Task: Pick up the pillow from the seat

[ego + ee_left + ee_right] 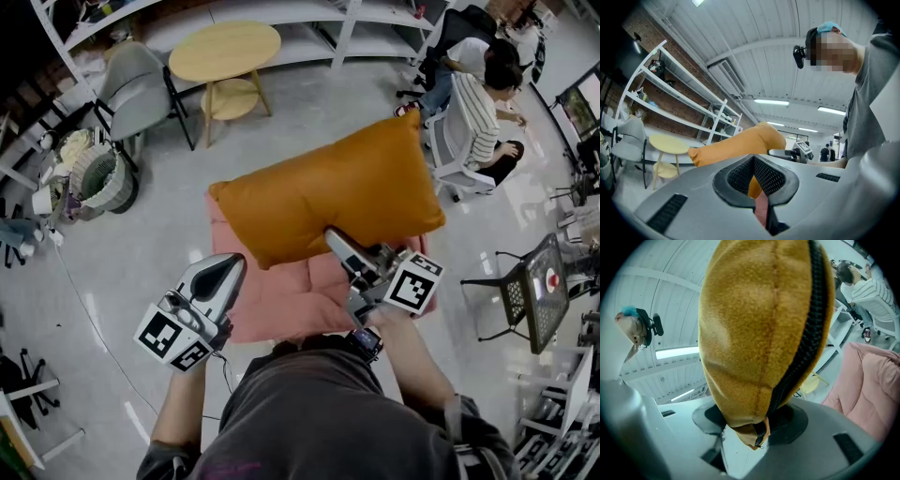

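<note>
Orange pillow [328,192] clamped at its zipped corner by right gripper [336,240], over pink seat [274,314]; left gripper [232,266] closed, empty.

Pillow [328,192] is up above the seat [272,314], over its far half, with the right gripper [336,239] clamped on its near edge. Left gripper [225,272] is off to the left, not touching it. Round table [225,52] is behind, chair [131,84] left of that.

Workshop room with a glossy grey floor [122,272].
A round wooden table [225,52] stands beside a grey chair [131,84], white shelving [309,11] behind.
</note>
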